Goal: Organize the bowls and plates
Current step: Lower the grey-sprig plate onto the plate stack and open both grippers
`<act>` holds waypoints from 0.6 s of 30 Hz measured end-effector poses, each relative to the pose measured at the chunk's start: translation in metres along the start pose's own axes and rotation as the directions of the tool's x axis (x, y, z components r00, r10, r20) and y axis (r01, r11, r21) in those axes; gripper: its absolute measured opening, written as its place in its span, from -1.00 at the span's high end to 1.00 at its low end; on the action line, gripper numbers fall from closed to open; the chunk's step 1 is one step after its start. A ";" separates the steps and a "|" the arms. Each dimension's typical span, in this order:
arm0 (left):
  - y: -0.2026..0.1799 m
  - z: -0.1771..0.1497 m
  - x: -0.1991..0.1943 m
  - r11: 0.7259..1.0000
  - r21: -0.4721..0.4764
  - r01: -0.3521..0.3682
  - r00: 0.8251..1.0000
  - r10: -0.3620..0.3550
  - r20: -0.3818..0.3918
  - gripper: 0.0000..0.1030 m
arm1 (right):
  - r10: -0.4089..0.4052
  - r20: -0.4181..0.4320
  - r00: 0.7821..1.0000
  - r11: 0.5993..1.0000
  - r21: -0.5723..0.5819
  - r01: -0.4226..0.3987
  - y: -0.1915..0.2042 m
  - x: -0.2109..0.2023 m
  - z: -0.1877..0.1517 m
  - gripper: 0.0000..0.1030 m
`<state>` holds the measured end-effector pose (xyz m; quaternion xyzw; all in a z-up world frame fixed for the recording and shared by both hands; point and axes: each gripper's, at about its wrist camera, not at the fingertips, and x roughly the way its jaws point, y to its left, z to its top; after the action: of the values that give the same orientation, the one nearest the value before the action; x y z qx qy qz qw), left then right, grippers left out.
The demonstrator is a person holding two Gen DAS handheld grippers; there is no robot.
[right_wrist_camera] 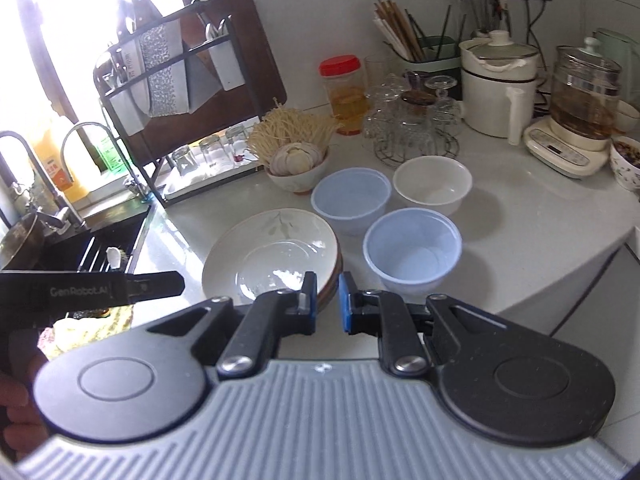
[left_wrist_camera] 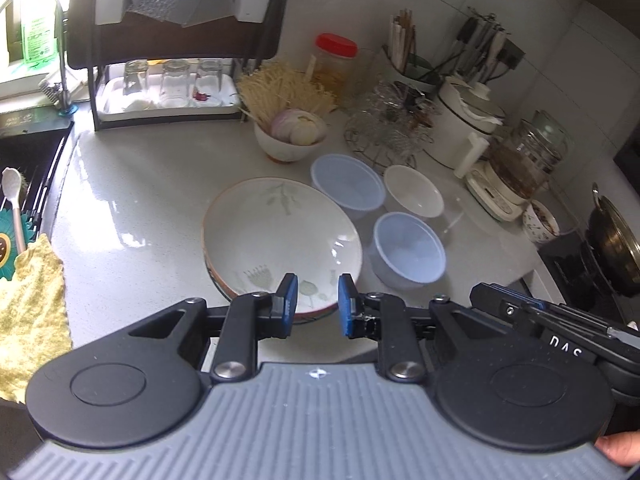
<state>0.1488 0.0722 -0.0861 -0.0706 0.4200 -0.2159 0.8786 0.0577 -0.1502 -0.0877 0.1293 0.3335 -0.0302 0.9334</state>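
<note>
- Kitchen worktop (left_wrist_camera: 132,184), pale speckled stone, glossy; window glare washes out the upper left in both views.
- Sink (left_wrist_camera: 28,168) at far left, dark, cut off by the frame; its contents are hard to make out beyond a white brush handle. A yellow knitted cloth (left_wrist_camera: 28,312) lies on its near edge, partly out of view.
- Dark rack (right_wrist_camera: 180,92) behind the sink, holding upturned glasses on a white tray; items on its upper shelf are blurred.
- Stacked plates (left_wrist_camera: 280,232) at centre: top one white, glossy, oval in view, with a faint leaf print; lower ones show only as brown rims, count uncertain. The near edge is hidden behind the grippers.
- Patterned bowl (left_wrist_camera: 290,142) behind the plates, filled with enoki and sliced onion.
- Three bowls right of the plates, close together, empty: two translucent blue plastic bowls (right_wrist_camera: 412,250) and one white bowl (right_wrist_camera: 432,184).
- Glassware, pots and a kettle along the back wall, crowded and indistinct.
- Left gripper (left_wrist_camera: 318,304): blue pads slightly apart, nothing between them, above the plates' near rim.
- Right gripper (right_wrist_camera: 328,300): pads nearly together, holding nothing.
</note>
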 end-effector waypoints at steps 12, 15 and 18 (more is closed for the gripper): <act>-0.020 -0.024 -0.007 0.994 0.063 0.089 0.995 -0.087 -0.037 0.53 | -0.059 0.042 0.997 0.997 0.056 0.057 -0.005 -0.048 -0.020 0.70; -0.024 -0.023 -0.006 0.992 0.079 0.098 0.995 -0.095 -0.037 0.53 | -0.077 0.056 0.995 0.995 0.066 0.073 -0.006 -0.052 -0.022 0.70; -0.028 -0.021 -0.004 0.990 0.088 0.110 0.994 -0.108 -0.032 0.53 | -0.091 0.068 0.994 0.993 0.083 0.085 -0.008 -0.056 -0.023 0.70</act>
<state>0.1212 0.0501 -0.0884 -0.0509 0.4174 -0.2832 0.8620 -0.0013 -0.1538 -0.0714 0.1505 0.3038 -0.0894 0.9365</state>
